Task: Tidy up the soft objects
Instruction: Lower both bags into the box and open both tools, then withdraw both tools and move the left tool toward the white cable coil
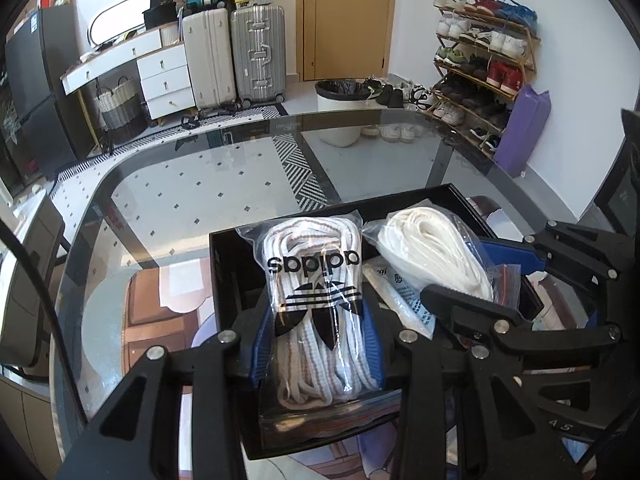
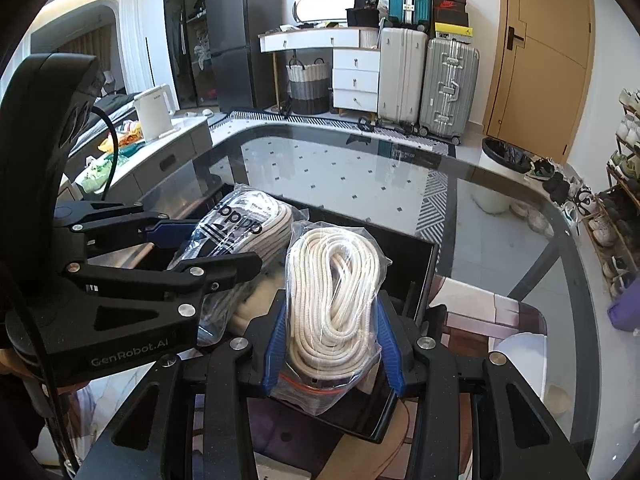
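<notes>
Left tool clamped on clear striped-lace bag; right tool clamped on clear cream-rope bag. Likely light, squashy, slippery film; mid-bundle hold advised.

Your left gripper and right gripper are matte black linkages with silver screws and blue finger pads; one body reads "GenRobot.AI", with a black cable.

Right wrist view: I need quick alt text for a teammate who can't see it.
The right gripper is shut on a clear bag of white cord, held over a black box on a glass table. To its left, the left gripper holds a logo bag of laces over the same box.
</notes>
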The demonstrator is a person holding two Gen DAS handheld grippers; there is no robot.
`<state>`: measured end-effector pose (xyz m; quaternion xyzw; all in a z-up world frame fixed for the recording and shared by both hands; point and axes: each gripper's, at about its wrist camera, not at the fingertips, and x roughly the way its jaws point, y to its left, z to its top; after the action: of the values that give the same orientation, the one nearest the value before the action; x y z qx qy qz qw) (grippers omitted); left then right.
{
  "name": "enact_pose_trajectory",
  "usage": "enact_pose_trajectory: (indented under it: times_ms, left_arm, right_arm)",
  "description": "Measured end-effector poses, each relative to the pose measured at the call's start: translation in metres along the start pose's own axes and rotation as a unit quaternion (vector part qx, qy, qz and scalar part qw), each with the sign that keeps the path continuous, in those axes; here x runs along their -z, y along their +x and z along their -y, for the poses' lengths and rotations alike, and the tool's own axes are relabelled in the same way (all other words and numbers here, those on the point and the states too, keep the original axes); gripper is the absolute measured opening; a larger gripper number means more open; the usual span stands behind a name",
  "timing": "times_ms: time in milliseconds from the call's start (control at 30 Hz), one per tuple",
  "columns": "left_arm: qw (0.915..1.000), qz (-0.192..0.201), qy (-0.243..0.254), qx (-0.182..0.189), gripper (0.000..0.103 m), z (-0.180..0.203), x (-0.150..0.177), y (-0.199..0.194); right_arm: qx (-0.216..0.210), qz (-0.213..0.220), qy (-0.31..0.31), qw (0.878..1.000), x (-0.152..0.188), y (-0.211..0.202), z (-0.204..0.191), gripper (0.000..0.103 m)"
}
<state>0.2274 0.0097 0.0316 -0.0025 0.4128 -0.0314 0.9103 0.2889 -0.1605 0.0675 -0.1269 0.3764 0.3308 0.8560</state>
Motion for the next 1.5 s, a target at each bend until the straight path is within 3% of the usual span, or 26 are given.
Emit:
enact_pose_trajectory:
  times_ms: [300, 400, 433, 500, 533, 600, 700, 867, 1067, 1500]
  left_arm:
    - [0.9999, -0.002, 0.009, -0.009, 0.040, 0.001, 0.000, 0.001]
    - [0.9999, -0.002, 0.007, -0.011, 0.043, 0.003, -0.001, -0.003]
    - [0.9999, 0.001, 0.010, -0.009, 0.046, 0.004, 0.000, -0.007]
    - [0.9997, 0.015, 0.012, -0.012, 0.066, 0.004, 0.001, -0.016]
    - [0.9995, 0.025, 0.011, -0.015, 0.068, 0.003, 0.002, -0.022]
    - [0.9994, 0.032, 0.007, -0.013, 0.086, 0.002, 0.002, -0.031]
    - [0.9986, 0.053, 0.003, -0.007, 0.098, -0.001, 0.005, -0.047]
    - [0.9982, 0.059, 0.004, -0.001, 0.103, -0.004, 0.017, -0.067]
    - [0.9980, 0.060, 0.014, -0.011, 0.103, -0.001, 0.039, -0.080]
    - [0.9982, 0.058, -0.004, -0.014, 0.103, 0.000, 0.081, -0.095]
  right_arm:
    - [0.004, -0.003, -0.008, 1.000, -0.001, 0.011, 0.000, 0.042]
    - [0.011, 0.001, -0.016, 1.000, 0.000, 0.005, -0.004, 0.047]
    - [0.011, 0.001, -0.016, 1.000, 0.000, 0.005, -0.004, 0.049]
    - [0.014, 0.011, -0.014, 1.000, 0.002, -0.007, -0.005, 0.054]
    - [0.013, 0.018, -0.012, 1.000, 0.001, -0.013, -0.004, 0.057]
    - [0.017, 0.027, -0.007, 0.999, 0.003, -0.025, -0.002, 0.074]
    - [0.011, 0.032, 0.004, 0.999, 0.008, -0.040, 0.001, 0.088]
    - [-0.006, 0.034, 0.025, 0.999, 0.030, -0.062, 0.004, 0.102]
    - [-0.026, 0.045, 0.060, 0.997, 0.066, -0.085, 0.005, 0.102]
    - [-0.031, 0.045, 0.066, 0.996, 0.098, -0.101, -0.008, 0.102]
